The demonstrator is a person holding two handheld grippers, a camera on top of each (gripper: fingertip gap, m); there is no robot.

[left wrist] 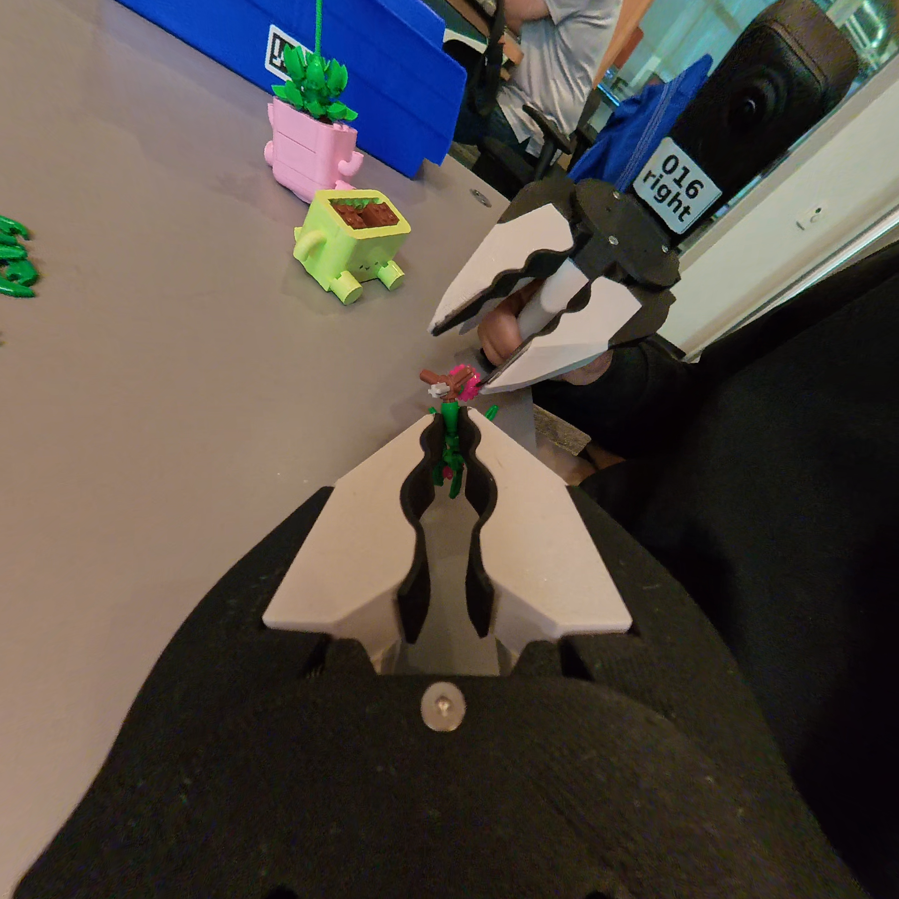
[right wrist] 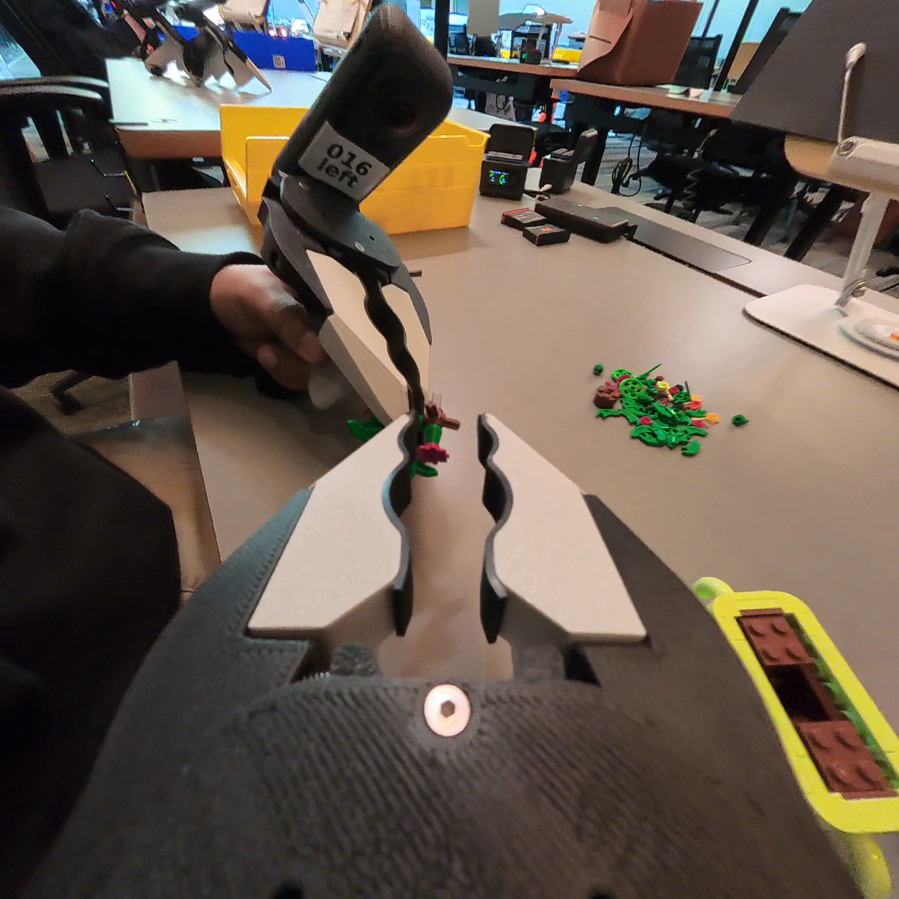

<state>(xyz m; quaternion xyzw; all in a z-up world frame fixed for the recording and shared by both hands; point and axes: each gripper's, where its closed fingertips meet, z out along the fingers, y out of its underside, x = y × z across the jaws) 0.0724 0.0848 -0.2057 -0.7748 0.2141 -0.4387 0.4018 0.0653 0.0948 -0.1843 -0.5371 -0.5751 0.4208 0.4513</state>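
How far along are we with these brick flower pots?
Done: the pink pot already carries a green plant. In hand: the left gripper is shut on a flower stem, with the open right gripper beside its pink blossom. Left: the lime pot shows only brown bricks, and the loose pieces remain piled.

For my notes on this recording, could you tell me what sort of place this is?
Probably an open-plan office or lab: rows of desks, office chairs and a yellow storage bin in the right wrist view.
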